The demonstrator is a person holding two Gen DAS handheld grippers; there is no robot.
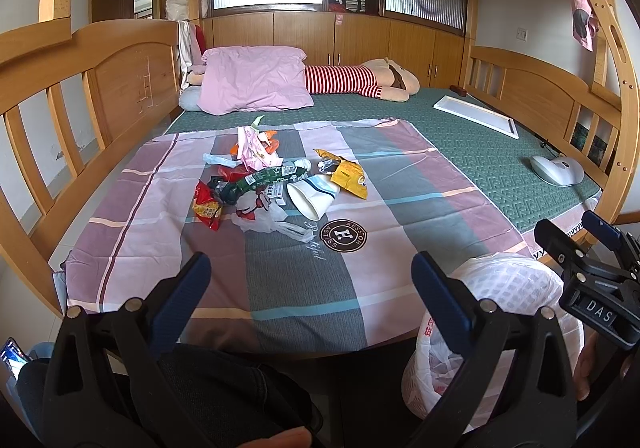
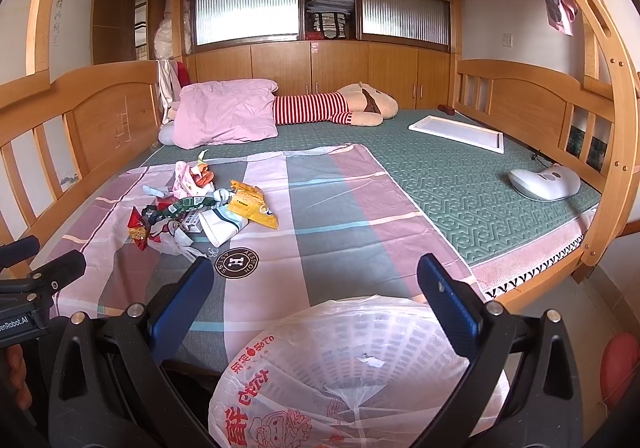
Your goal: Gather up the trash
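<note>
Both tools wide apart: left tool (image 1: 310, 280), right tool (image 2: 316, 288). Pillow (image 1: 254, 79), plush toy (image 1: 360, 79) beyond trash pile (image 1: 276, 183); lined bin (image 2: 360, 368) at bed's (image 2: 480, 183) near edge.

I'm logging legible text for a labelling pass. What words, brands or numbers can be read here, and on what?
"DAS": label on the black right gripper.
"enRobot.AI", cut off at the frame edge: label on the black left gripper.
"H", ringed by letters like "ALSSTOH": round brown logo on the checked pink-and-grey sheet.
Red Chinese characters and cartoon: white plastic-lined bin; not readable.
Snack wrappers: print too small.
</note>
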